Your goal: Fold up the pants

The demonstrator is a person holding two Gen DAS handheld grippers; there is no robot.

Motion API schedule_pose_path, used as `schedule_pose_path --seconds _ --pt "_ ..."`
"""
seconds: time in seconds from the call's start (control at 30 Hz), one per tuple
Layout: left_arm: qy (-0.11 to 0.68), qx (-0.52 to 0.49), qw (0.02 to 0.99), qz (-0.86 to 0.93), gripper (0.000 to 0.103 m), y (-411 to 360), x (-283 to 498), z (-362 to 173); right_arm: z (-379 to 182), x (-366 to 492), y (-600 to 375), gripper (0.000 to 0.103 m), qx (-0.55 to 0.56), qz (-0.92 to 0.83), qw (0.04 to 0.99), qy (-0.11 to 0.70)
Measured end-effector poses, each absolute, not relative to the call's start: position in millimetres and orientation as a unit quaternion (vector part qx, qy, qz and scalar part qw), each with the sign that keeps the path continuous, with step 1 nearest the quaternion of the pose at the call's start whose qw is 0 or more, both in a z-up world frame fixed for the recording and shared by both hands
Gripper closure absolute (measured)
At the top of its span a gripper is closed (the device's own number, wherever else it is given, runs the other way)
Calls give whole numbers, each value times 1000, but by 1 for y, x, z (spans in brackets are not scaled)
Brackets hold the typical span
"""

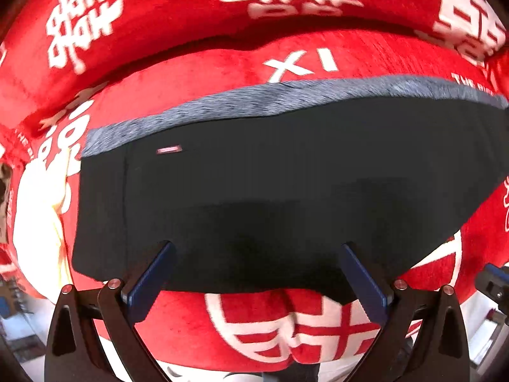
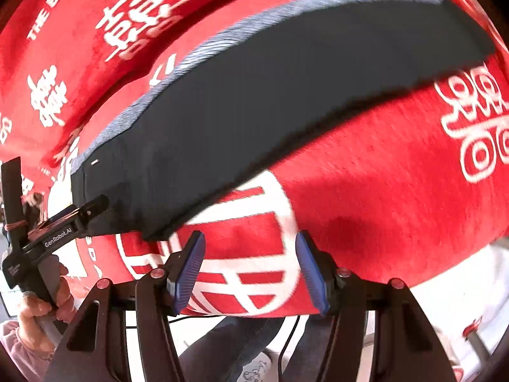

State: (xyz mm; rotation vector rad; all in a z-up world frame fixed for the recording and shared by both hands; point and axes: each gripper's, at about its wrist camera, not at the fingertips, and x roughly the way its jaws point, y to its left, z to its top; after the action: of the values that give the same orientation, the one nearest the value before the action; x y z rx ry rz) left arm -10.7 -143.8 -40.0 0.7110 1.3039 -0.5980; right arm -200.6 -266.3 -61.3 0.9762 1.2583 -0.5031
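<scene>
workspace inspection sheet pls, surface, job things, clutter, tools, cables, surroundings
surface: red blanket with white characters, rumpled near the front edge.
job's things: dark pants lying folded flat on the blanket, grey fleecy lining showing along the far edge.
clutter: nothing seen.
tools: left tool open over the pants' near edge, nothing between its pads; right tool open over bare blanket, holding nothing.
cables: a thin black cable hangs below the blanket's front edge.
surroundings: a person's hand grips the left tool's handle; white floor beyond, blurred.
</scene>
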Motion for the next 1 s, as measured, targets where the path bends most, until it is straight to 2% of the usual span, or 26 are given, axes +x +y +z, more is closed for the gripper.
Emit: schedule_pose_path --seconds 0.27,0.63,0.9,0.93,0.97,1.0 --pt "590 331 681 -281 0 -211 -42 -46 -53 -241 -327 40 444 -270 673 527" --pt "582 298 691 -308 0 -333 -100 -31 -45 -296 -483 40 456 -340 677 467" --pt "592 306 678 -311 0 -409 -143 -64 -66 -342 -557 41 517 -395 639 411" --pt "596 314 673 -307 0 -412 -146 -72 -70 -347 -562 46 531 -393 634 402" --pt "601 319 668 -301 0 -412 -149 -79 -76 -351 -567 82 554 -384 627 391" --pt "602 315 670 -298 0 -411 -149 -80 -77 -355 -568 98 565 -379 623 386"
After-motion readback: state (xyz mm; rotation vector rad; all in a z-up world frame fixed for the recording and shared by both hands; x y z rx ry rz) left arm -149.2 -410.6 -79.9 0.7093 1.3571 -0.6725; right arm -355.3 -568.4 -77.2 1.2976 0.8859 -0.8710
